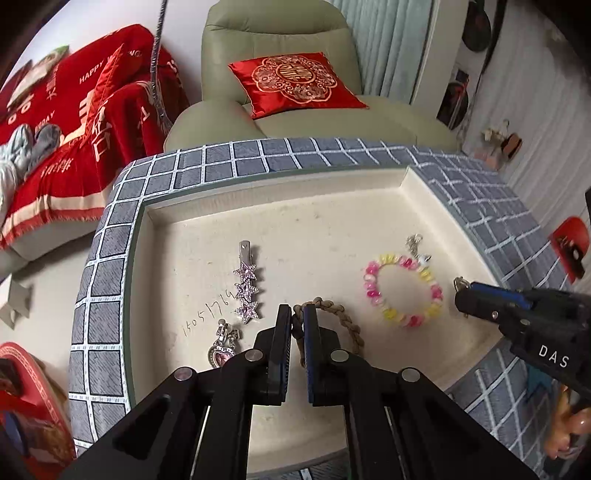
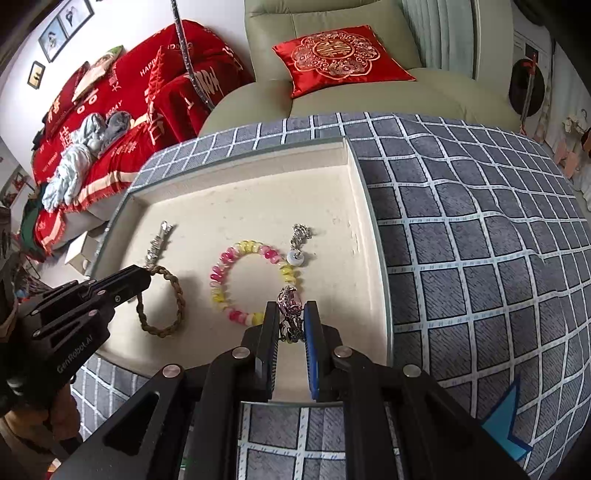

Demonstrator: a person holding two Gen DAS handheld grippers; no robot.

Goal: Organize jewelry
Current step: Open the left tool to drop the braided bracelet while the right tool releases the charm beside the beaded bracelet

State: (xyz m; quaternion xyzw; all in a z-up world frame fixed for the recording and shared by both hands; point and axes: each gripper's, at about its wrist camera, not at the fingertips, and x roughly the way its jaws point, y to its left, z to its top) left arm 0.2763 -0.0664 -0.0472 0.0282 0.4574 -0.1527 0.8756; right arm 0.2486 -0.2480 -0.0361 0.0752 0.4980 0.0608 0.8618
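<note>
A cream tray (image 1: 280,181) lies on a blue checked cloth. My left gripper (image 1: 297,314) is shut on one end of a braided brown bracelet (image 1: 347,321), whose loop rests on the tray floor. In the right wrist view that bracelet (image 2: 162,306) hangs from the left gripper (image 2: 146,275). My right gripper (image 2: 291,310) is shut on a pink-stone silver pendant (image 2: 290,302) just above the tray's near right part. A pink and yellow bead bracelet (image 2: 251,280), a silver chain with a white disc (image 2: 297,258), a star hair clip (image 1: 246,291) and a heart pendant (image 1: 221,354) lie in the tray.
The blue checked cloth (image 2: 480,240) covers the table around the tray (image 2: 240,155). A green armchair (image 1: 280,33) with a red cushion (image 1: 295,81) stands behind it, and a sofa under a red blanket (image 1: 74,122) is at the left. A blue paper scrap (image 2: 506,424) lies near right.
</note>
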